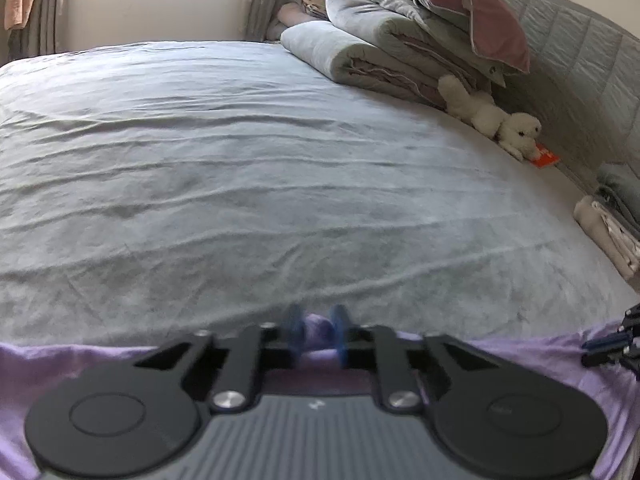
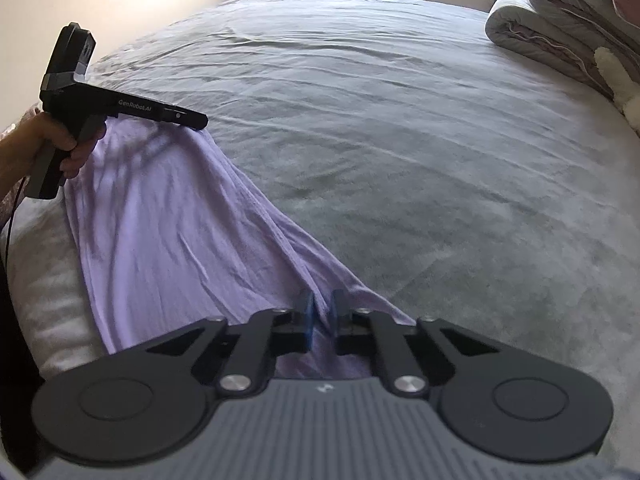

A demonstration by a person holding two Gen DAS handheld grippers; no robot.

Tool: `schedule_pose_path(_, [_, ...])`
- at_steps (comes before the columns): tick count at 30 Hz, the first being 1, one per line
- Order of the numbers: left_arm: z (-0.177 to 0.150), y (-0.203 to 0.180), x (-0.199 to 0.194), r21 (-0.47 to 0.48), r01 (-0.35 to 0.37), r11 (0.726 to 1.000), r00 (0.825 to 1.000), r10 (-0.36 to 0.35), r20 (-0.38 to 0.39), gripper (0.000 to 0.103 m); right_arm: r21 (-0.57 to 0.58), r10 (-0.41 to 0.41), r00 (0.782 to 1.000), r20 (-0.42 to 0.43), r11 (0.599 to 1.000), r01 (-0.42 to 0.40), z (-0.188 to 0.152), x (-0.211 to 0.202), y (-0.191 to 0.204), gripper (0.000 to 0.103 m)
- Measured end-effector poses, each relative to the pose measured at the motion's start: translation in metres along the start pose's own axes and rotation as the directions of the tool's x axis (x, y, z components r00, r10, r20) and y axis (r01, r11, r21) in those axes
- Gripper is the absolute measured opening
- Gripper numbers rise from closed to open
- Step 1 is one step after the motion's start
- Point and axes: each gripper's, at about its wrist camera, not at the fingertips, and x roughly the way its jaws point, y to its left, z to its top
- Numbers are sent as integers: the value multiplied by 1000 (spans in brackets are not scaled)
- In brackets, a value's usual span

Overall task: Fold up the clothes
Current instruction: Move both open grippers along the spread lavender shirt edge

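A wide bed (image 1: 240, 160) under a rumpled grey sheet fills the room, window light behind it, rolled quilts (image 1: 384, 48) stacked at the headboard and a white plush dog (image 1: 492, 116) tucked beside them. Down at the near edge lies the garment, a lilac top (image 2: 168, 216), stretched along the mattress edge and partly hanging off the side.

Both tools are on it now. The left gripper (image 1: 316, 332) has its blue pads pinched tight on a bunched bit of the lilac cloth, and the right wrist view confirms it from the side, nose pressed into the fabric with a hand (image 2: 60, 144) wrapped round the handle. The right gripper (image 2: 322, 316) is clamped on the cloth's other end, a ridge of fabric running up between the pads, though the blur there makes it hard to say how much cloth is caught.

So where are we? Early, I'd say. The top is gripped at two ends and pulled taut between them, but no fold is visible yet. It looks unspread, lengthwise creases everywhere. Laying it flat on the sheet and every fold after that remain.
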Motion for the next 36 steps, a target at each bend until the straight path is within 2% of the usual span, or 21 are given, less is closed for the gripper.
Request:
schedule_pose_path(6, [2, -3, -11, -16, -45, 999, 994, 46, 102, 3, -1, -38, 997, 71, 999, 38, 2, -20, 5, 1])
schedule_pose_path(9, [3, -2, -9, -36, -67, 997, 991, 71, 113, 3, 15, -60, 991, 122, 998, 58, 9, -28, 4, 1])
schedule_pose_path(12, [-2, -3, 5, -29, -102, 994, 991, 104, 78, 4, 20, -84, 993, 87, 996, 82, 14, -13, 1, 1])
schedule_pose_path(15, [-6, -7, 12, -21, -135, 991, 987, 137, 88, 6, 22, -96, 995, 20, 995, 96, 13, 7, -1, 4])
schedule_pose_path(16, [-6, -9, 11, -23, -143, 989, 985, 145, 90, 6, 41, -97, 995, 30, 995, 95, 12, 1, -6, 5])
schedule_pose_path(19, [-4, -13, 5, -37, -147, 989, 984, 149, 94, 15, 97, -98, 993, 58, 991, 92, 8, -15, -19, 13])
schedule_pose_path(20, [-3, -15, 3, -38, -144, 989, 984, 147, 99, 21, 115, -100, 993, 68, 989, 92, 7, -21, -23, 14])
schedule_pose_path(21, [-3, -18, 0, -34, -139, 990, 984, 142, 108, 28, 135, -110, 991, 81, 986, 98, 2, -32, -30, 14])
schedule_pose_path(23, [-3, -28, -8, -14, -126, 992, 983, 127, 130, 34, 171, -144, 985, 93, 977, 127, -8, -49, -43, 14])
schedule_pose_path(26, [-6, -44, -16, 21, -92, 995, 985, 88, 150, 36, 214, -197, 976, 90, 961, 174, -27, -72, -62, 15])
schedule_pose_path(32, [-18, -76, -24, 89, 14, 996, 987, -28, 156, 36, 212, -250, 967, 46, 949, 236, -67, -99, -77, 16])
schedule_pose_path(33, [-21, -82, -24, 103, 33, 994, 987, -49, 153, 36, 205, -257, 966, 37, 948, 245, -72, -101, -77, 19])
schedule_pose_path(35, [-25, -90, -22, 124, 69, 990, 986, -86, 140, 36, 190, -269, 963, 23, 947, 260, -79, -103, -77, 35])
schedule_pose_path(36, [-27, -94, -21, 133, 87, 987, 986, -105, 131, 36, 181, -274, 962, 16, 947, 267, -82, -104, -77, 35])
